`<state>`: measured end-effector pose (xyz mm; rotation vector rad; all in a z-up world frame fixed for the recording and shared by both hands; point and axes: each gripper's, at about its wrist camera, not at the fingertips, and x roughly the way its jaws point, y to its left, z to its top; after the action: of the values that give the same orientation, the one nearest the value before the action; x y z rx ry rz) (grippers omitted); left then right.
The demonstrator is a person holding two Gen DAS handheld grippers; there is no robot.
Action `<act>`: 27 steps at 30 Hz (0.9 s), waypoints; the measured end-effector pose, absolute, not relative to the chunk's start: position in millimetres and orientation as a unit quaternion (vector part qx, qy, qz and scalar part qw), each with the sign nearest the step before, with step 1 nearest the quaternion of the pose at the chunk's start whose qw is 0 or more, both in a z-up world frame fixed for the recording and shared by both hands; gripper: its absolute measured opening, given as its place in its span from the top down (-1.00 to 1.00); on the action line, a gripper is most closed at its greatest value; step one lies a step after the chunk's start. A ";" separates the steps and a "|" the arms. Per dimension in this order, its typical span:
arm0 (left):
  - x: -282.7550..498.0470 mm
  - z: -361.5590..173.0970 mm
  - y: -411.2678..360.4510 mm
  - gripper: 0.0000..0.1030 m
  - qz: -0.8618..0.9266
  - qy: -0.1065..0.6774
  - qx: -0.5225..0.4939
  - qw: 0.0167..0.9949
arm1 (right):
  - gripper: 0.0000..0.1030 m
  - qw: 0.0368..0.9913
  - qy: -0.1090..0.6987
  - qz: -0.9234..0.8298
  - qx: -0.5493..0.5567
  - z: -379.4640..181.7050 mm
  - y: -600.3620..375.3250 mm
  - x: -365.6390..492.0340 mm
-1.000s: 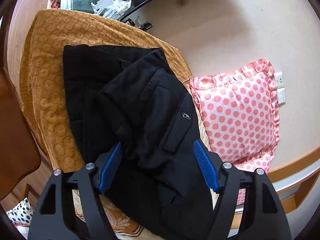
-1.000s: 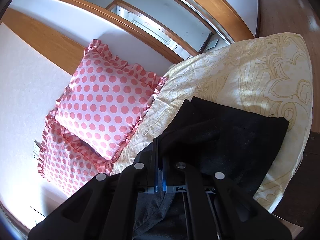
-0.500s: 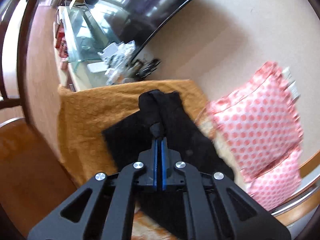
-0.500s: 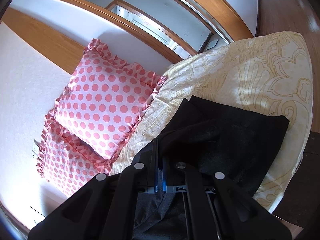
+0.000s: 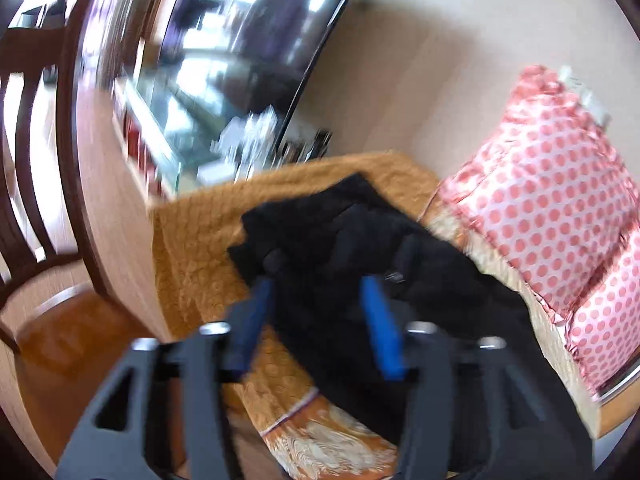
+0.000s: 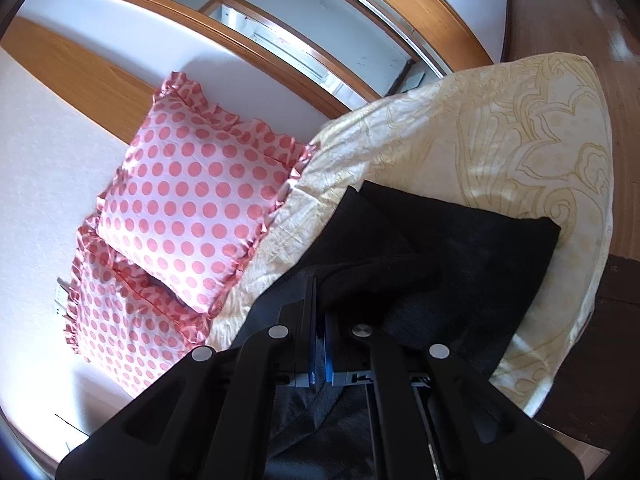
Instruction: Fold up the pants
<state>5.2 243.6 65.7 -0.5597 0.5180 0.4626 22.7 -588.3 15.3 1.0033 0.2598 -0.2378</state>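
Observation:
The black pants [image 5: 352,232] lie bunched on an orange patterned blanket [image 5: 200,248]. The left wrist view is blurred. My left gripper [image 5: 318,292] hovers over the pants with its jaws opening. Black cloth shows in the gap between the blue pads [image 5: 378,320], and they do not press on it. In the right wrist view the pants [image 6: 460,248] spread flat over a cream bedspread [image 6: 500,132]. My right gripper [image 6: 319,286] is shut on a raised fold of the pants near their close edge.
Two pink polka-dot pillows [image 6: 192,200] lean on the wall beside the pants. A dark wooden chair [image 5: 32,160] and a glass cabinet with clutter [image 5: 192,120] stand to the left. The bedspread's far edge drops to a wooden floor [image 6: 600,20].
The left gripper was open over the pants, then shut on a fold. Now it has risen and rolled, and its jaws stand apart again. The right gripper has kept still on its fold.

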 end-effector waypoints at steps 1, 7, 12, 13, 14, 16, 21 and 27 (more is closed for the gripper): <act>3.6 73.0 230.7 -0.31 0.214 0.239 -0.254 0.913 | 0.94 0.862 0.126 -0.112 0.479 15.1 -587.9 22.5; 30.9 80.3 151.1 -0.67 0.025 0.284 -0.201 0.937 | 0.58 0.841 0.144 -0.101 0.512 6.8 -590.7 18.2; 53.2 63.6 96.1 -0.67 -0.081 0.337 -0.171 0.922 | 0.47 0.830 0.151 -0.111 0.525 2.5 -594.8 7.4; 55.6 60.6 88.3 -0.67 -0.091 0.344 -0.164 0.920 | 0.47 0.828 0.152 -0.113 0.527 1.7 -596.6 6.8; 59.1 57.9 83.0 -0.67 -0.100 0.349 -0.159 0.918 | 0.47 0.827 0.153 -0.113 0.529 0.8 -598.3 7.2; 64.3 50.9 72.4 -0.68 -0.110 0.360 -0.148 0.915 | 0.47 0.820 0.156 -0.104 0.541 -2.4 -602.9 12.2; 74.6 36.4 63.8 -0.68 -0.114 0.385 -0.157 0.902 | 0.96 0.852 0.161 -0.127 0.481 13.5 -613.4 38.8; 73.3 31.6 62.3 -0.68 -0.116 0.392 -0.153 0.900 | 0.96 0.923 0.137 -0.167 0.318 65.0 -588.9 21.8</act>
<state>73.3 62.3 31.6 -0.3158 0.8122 -0.2403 21.8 -588.9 65.0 0.6521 0.2820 -0.3430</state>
